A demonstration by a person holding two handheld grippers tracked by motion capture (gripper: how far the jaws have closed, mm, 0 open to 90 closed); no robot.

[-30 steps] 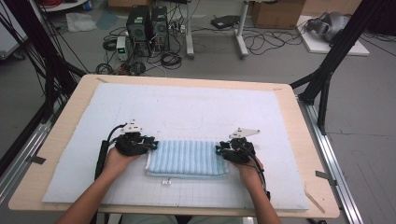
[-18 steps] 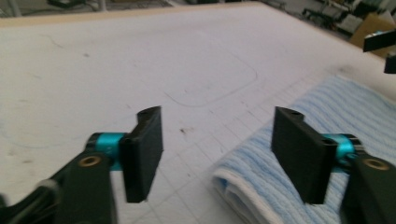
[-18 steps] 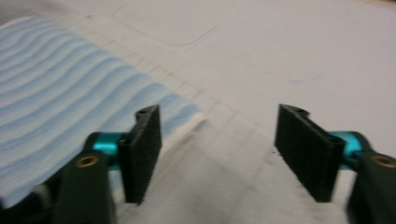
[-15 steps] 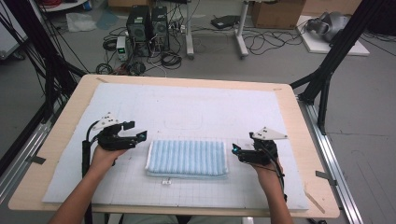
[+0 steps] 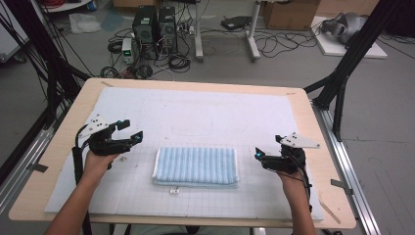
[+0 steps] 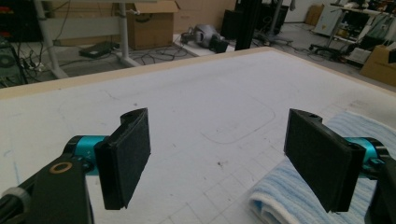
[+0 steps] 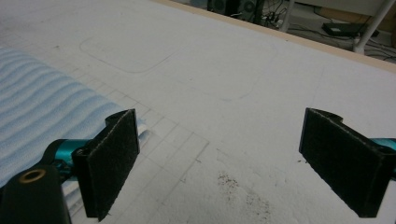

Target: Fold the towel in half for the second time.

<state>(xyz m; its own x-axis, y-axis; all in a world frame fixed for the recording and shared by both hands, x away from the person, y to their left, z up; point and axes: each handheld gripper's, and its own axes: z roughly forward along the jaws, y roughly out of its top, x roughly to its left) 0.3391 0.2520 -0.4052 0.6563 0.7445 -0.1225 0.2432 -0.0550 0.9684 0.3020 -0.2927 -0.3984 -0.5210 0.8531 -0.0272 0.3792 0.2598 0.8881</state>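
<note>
A folded towel point(image 5: 195, 166), pale blue with fine white stripes, is seen lying flat on the white gridded mat point(image 5: 195, 117) that covers the table point(image 5: 323, 147), a little nearer the person's edge than the middle of the mat. Its long axis is laid across the table from left to right in the high view, parallel to the near edge, while the stripes are run the short way, from the near side toward the far side. A thicker folded edge is shown along its near side, and a small white tag point(image 5: 173, 191) is seen on the mat just in front of that edge.

The left hand-held gripper point(image 5: 128, 131) is held above the mat to the left of the towel, apart from it, and is pointed toward the right and slightly away from the person. Its jaws have just been opening and are now spread wide with nothing between them; in the left gripper view the end of the towel point(image 6: 327, 186) is seen below and beyond the right jaw.

The right hand-held gripper point(image 5: 258, 155) is held to the right of the towel, apart from it, pointed leftward toward it. Its jaws have likewise just been opening and stand wide with nothing between them; in the right gripper view the towel point(image 7: 42, 116) is seen behind the left jaw
</note>
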